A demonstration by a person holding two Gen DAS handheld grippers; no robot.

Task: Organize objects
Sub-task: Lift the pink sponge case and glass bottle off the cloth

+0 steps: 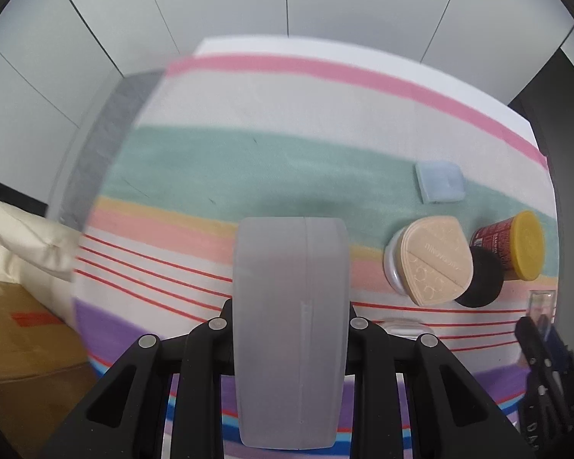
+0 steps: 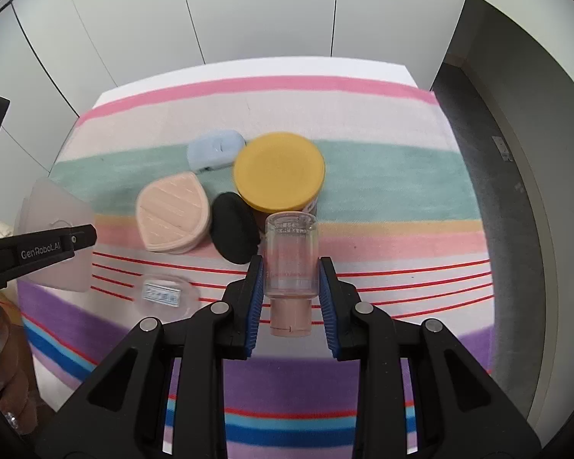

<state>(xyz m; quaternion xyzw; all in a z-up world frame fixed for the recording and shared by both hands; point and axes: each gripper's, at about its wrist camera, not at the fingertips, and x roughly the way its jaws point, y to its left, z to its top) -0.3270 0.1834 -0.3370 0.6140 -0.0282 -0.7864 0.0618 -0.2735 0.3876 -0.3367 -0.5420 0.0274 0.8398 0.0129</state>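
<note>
My left gripper [image 1: 291, 321] is shut on a frosted translucent case [image 1: 291, 329], held above the striped cloth; it also shows in the right wrist view [image 2: 53, 237] at the far left. My right gripper [image 2: 291, 287] is shut on a small clear bottle with a pink cap [image 2: 291, 264], held upside down above the cloth. On the cloth lie a beige puff case [image 2: 172, 212], a black round puff [image 2: 233, 233], a yellow-lidded jar [image 2: 279, 172], a light blue pad [image 2: 215, 150] and a clear lid with a label [image 2: 164, 294].
The striped cloth [image 2: 382, 191] covers a table against white wall panels. A cardboard box [image 1: 23, 344] and a cream cushion [image 1: 15, 237] sit left of the table. Grey floor [image 2: 490, 176] lies to the right.
</note>
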